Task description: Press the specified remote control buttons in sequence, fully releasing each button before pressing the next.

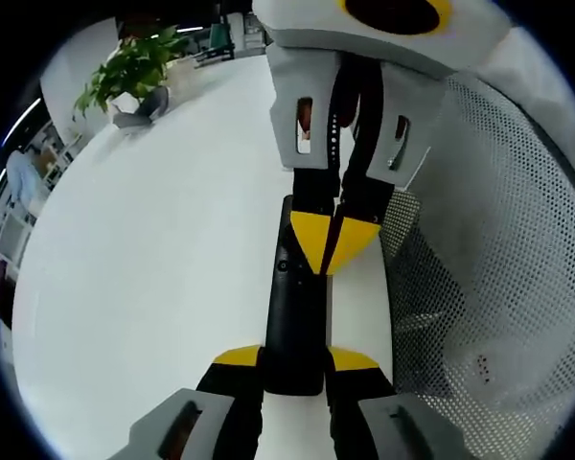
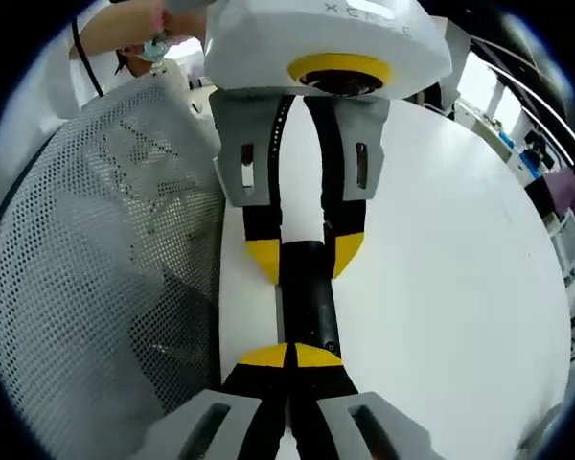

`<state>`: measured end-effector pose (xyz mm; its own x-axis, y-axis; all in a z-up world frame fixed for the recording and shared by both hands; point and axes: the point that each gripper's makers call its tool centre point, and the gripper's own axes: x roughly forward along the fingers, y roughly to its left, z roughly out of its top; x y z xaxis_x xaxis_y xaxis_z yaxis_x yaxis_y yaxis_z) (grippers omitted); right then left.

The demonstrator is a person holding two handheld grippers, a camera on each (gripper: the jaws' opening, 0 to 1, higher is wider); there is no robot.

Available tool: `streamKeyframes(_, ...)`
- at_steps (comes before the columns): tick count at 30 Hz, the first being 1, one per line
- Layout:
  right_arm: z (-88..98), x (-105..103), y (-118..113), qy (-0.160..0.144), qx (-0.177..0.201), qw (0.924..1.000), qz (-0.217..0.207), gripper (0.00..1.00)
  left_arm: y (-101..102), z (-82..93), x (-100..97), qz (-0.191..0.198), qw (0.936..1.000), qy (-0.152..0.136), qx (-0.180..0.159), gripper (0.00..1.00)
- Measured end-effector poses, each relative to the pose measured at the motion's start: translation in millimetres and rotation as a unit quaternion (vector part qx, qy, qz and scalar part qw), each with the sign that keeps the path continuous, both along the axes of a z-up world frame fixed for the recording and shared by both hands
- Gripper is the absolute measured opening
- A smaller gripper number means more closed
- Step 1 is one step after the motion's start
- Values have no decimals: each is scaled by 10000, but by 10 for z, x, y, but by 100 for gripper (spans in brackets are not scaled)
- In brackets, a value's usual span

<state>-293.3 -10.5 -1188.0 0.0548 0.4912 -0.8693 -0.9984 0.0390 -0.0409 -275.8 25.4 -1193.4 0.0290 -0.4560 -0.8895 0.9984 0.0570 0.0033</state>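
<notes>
Black remote (image 1: 294, 316) on white table (image 1: 153, 287), L gripper (image 1: 294, 362) jaws hold its end, R gripper (image 2: 290, 356) jaws pinched together on top – mesh basket (image 2: 96, 268) beside.

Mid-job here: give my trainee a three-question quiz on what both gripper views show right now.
1. True or false: the left gripper holds the black remote by one end, a jaw on each side.
2. Multiple choice: how are the right gripper's yellow-tipped jaws set? A) spread wide B) closed together over the remote C) clamped on a plant pot
3. Short answer: what stands at the far edge of the white table in the left gripper view?

Key
1. True.
2. B.
3. A leafy green potted plant.
</notes>
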Motion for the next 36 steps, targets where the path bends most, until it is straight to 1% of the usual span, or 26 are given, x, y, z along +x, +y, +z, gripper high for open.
streamKeyframes(1,4,7,-5,2,22,10000,2,0,0,0,0,-1,10000,0,-1,24)
streamKeyframes(2,14,13,-7,75,151,9999,-7,0,0,1,0,3,10000,-3,-5,24)
streamKeyframes(4,45,16,-7,295,447,9984,-163,0,-1,2,-3,16,10000,-3,-16,24)
streamKeyframes(5,41,40,-49,281,381,9987,-211,0,0,2,-4,29,10000,-6,-29,24)
streamKeyframes(6,38,78,-80,204,333,9989,-249,0,0,3,-4,31,10000,-9,-40,24)
streamKeyframes(7,70,130,-91,71,372,9989,-268,0,0,4,-5,48,10000,-4,-53,24)
streamKeyframes(8,90,151,-89,69,418,9986,-308,0,0,4,-5,56,10000,-2,-64,24)
streamKeyframes(9,107,170,-75,164,474,9981,-369,0,0,4,-5,57,10000,-3,-68,24)
streamKeyframes(11,111,193,-60,208,488,9979,-384,0,0,4,-4,58,10000,-2,-73,24)
streamKeyframes(13,95,207,-39,169,416,9985,-315,0,1,3,-3,56,10000,0,-76,24)
streamKeyframes(16,54,161,3,274,367,9988,-195,0,-1,3,-2,67,9999,-1,-80,24)
streamKeyframes(17,-3,139,-26,244,173,9995,-63,0,-1,2,-1,81,9999,1,-85,24)
streamKeyframes(18,35,171,17,119,303,9995,-26,0,-1,2,-1,89,9999,0,-89,24)
streamKeyframes(19,20,170,9,213,243,9994,-103,0,0,1,-2,98,9999,3,-94,24)
streamKeyframes(23,5,176,6,265,123,9995,-129,0,-1,-1,2,88,9999,9,-125,24)
streamKeyframes(26,1,171,9,194,-19,9998,-98,0,-2,-3,5,69,9999,17,-119,24)
streamKeyframes(28,3,176,-5,179,-20,9998,-89,0,-5,-4,5,66,9999,14,-106,24)
streamKeyframes(29,5,180,-8,271,40,9995,-161,0,-6,-4,5,68,9999,11,-102,24)
streamKeyframes(30,16,162,-6,510,173,9981,-292,0,-7,-4,4,67,9999,4,-102,24)
streamKeyframes(32,37,172,-17,799,311,9950,-513,0,-8,-4,0,81,9999,2,-110,24)
streamKeyframes(33,28,202,-37,770,272,9952,-543,0,-7,-3,1,85,9999,1,-112,24)
streamKeyframes(34,29,250,-69,626,192,9966,-506,0,-7,-3,1,88,9999,2,-115,24)
streamKeyframes(35,29,286,-78,583,180,9966,-548,0,-6,-3,1,89,9999,5,-116,24)
streamKeyframes(36,38,297,-77,609,192,9962,-600,0,-6,-3,1,87,9999,4,-114,24)
